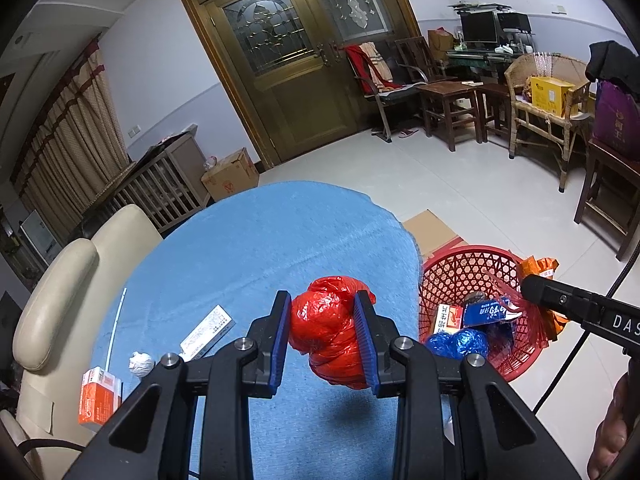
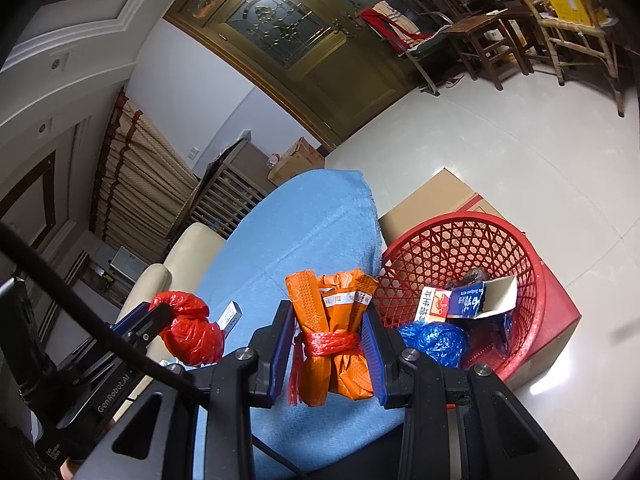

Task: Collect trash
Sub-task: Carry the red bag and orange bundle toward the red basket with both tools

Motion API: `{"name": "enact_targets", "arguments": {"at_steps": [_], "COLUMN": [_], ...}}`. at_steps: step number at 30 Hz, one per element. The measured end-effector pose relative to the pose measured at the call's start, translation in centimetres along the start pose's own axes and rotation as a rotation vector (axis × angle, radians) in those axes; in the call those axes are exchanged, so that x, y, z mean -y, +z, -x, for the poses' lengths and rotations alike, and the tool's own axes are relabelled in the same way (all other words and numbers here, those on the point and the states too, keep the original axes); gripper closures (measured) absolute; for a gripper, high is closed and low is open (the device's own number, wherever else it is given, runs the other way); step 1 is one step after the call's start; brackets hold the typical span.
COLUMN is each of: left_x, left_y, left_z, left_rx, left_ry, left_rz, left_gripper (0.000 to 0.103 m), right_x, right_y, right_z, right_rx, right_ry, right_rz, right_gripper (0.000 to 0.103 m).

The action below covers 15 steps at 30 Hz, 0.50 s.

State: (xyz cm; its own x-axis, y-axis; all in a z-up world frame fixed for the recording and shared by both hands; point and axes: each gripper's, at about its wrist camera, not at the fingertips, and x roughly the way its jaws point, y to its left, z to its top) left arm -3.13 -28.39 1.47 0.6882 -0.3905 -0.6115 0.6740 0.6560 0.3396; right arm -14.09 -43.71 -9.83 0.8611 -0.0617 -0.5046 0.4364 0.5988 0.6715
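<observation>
While both grippers hang over the blue-covered worktop (image 1: 256, 248), each has its fingers closed on a piece of trash. The left gripper (image 1: 326, 344) clamps a crumpled red plastic bag (image 1: 324, 336) between its blue pads, lifted clear of the cloth so that a shadow lies beneath it. The right gripper (image 2: 328, 354) squeezes an orange packet (image 2: 340, 320) tied round the middle with red plastic string; its printed strip carries characters too small to read. It sits near the worktop's edge, just beside the red basket (image 2: 460, 236).

That basket stands on a cardboard box (image 2: 428, 196) on the floor and already holds a balled blue plastic bag (image 2: 434, 340), a red-and-white carton (image 2: 432, 302) with Chinese characters, and a blue carton (image 2: 468, 300) with white lettering I cannot make out.

On the cloth to the left lie a long white box (image 1: 206, 332) with fine print, a wad of white paper (image 1: 141, 363), an orange-and-white carton (image 1: 100, 400) and a thin white straw (image 1: 116, 328). The left gripper's body reads "GenRobot.AI" in the right wrist view; the right one shows "DAS" in the left wrist view.
</observation>
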Motion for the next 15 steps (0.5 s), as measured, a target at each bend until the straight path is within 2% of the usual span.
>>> {"name": "enact_targets", "arguments": {"at_steps": [15], "left_x": [1.1], "left_y": [0.1], "left_z": [-0.8], "left_rx": [-0.017], "left_ry": [-0.014], "left_rz": [-0.023], "left_gripper": [0.07], "right_x": [1.1], "right_y": [0.2], "right_z": [-0.3], "right_rx": [-0.01], "right_ry": [-0.007], "right_rz": [-0.038], "right_gripper": [0.067]}}
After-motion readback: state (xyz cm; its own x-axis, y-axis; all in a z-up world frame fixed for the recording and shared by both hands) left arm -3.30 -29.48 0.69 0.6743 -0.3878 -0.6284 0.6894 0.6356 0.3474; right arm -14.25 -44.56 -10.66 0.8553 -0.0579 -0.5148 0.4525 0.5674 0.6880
